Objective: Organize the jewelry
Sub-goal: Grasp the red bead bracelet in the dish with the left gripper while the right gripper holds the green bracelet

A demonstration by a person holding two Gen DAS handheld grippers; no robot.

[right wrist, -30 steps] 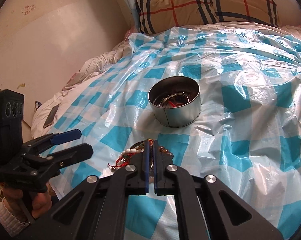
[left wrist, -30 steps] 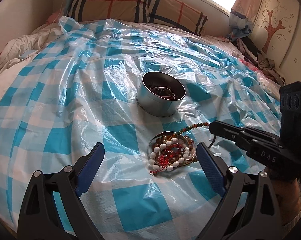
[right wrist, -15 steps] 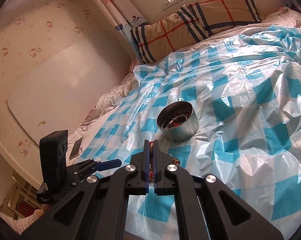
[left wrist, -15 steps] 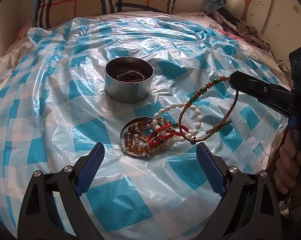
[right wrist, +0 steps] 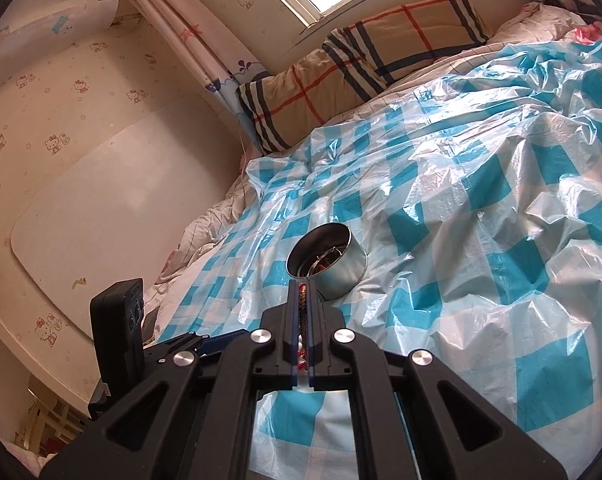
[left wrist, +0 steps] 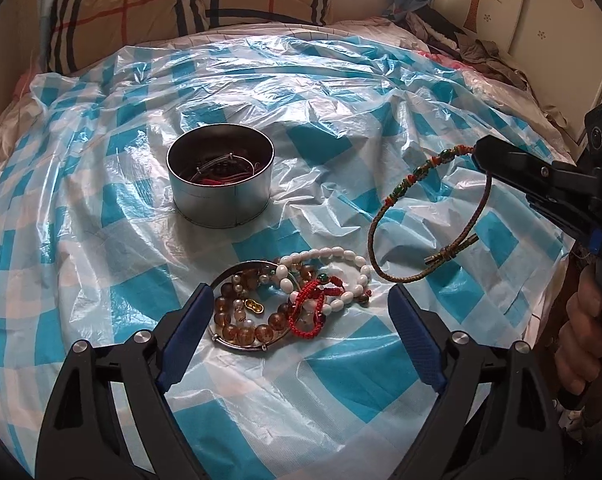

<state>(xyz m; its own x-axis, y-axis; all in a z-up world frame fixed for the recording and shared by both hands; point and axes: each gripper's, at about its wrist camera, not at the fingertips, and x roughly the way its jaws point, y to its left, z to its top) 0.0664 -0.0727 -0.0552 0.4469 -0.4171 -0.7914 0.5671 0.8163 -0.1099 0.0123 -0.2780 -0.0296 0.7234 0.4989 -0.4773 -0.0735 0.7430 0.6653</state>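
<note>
A heap of jewelry (left wrist: 289,304) lies on the blue-checked plastic sheet: a silver bangle, amber beads, a white bead bracelet and a red cord bracelet. My left gripper (left wrist: 299,332) hovers just before it, jaws closing, with the heap in the gap and untouched by the pads. At the right, my right gripper (left wrist: 481,152) is shut on a braided cord bracelet (left wrist: 385,208) with green and red beads, which dangles clear of the sheet. In the right wrist view the cord (right wrist: 301,300) shows between the shut fingers of the right gripper (right wrist: 299,286). A round metal tin (left wrist: 221,196) holding several pieces stands behind the heap.
The crinkled plastic sheet (left wrist: 341,380) covers a bed. A plaid pillow (left wrist: 189,4) lies at the head, and clothes (left wrist: 481,52) are heaped at the far right. A person's hand (left wrist: 581,320) holds the right gripper. The left gripper (right wrist: 205,340) shows low left in the right wrist view.
The right gripper has lifted the braided bracelet out of the heap, up and to the right. The left gripper has come closer to the heap and its jaws have narrowed a little.
</note>
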